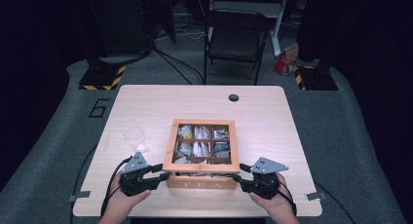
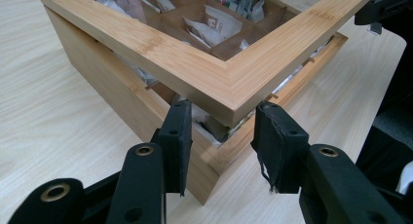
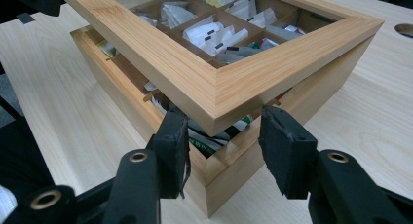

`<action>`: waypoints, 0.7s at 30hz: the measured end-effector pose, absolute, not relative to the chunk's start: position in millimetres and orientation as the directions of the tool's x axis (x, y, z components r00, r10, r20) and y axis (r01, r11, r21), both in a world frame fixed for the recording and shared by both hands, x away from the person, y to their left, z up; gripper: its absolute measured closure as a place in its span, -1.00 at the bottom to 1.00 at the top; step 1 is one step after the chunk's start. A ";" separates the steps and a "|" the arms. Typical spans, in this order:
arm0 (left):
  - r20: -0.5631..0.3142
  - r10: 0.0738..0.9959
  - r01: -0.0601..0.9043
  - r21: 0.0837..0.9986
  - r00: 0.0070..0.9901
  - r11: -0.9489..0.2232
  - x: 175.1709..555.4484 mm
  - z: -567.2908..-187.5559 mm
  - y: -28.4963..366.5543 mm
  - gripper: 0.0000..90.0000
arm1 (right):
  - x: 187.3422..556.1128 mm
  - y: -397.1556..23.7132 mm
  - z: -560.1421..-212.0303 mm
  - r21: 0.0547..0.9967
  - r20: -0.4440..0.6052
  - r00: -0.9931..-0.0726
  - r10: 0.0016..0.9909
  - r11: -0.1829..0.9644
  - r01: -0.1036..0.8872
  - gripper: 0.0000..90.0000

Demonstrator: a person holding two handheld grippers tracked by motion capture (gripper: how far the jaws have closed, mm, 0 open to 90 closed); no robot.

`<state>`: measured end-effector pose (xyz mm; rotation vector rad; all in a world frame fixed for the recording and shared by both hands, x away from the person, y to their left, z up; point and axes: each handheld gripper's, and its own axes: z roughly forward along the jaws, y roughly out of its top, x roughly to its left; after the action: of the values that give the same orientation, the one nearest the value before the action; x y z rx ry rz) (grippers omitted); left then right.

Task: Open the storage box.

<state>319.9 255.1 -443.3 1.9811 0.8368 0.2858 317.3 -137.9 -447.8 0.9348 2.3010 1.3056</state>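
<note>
A wooden tea box [image 1: 200, 183] marked TEA stands near the table's front edge. Its framed lid [image 1: 168, 151] has a clear pane and is raised a little at the front, so a gap shows over the tea bags [image 3: 214, 31] in the compartments. My left gripper [image 1: 163, 171] is at the front left corner. In the left gripper view its jaws [image 2: 226, 131] stand apart on either side of the lid's corner [image 2: 229, 95], with the tips right under its edge. My right gripper [image 1: 238, 174] is at the front right corner in the same way [image 3: 224, 131], the lid's corner [image 3: 214, 100] above the spread pads.
A clear plastic cup [image 1: 134, 135] and a small white item [image 1: 141, 147] sit on the table left of the box. A cable hole [image 1: 234, 97] lies at the far edge. A folding chair [image 1: 237, 39] stands beyond the table.
</note>
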 end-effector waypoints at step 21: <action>-0.060 0.666 0.372 0.865 0.743 -0.337 323.8 -417.6 255.3 0.20 | 325.2 -138.4 -425.2 0.877 0.010 -0.729 0.685 0.345 0.336 0.10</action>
<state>323.8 255.3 -417.6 1.9614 0.7900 0.3778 325.2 -138.4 -425.2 0.9001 2.2535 1.3400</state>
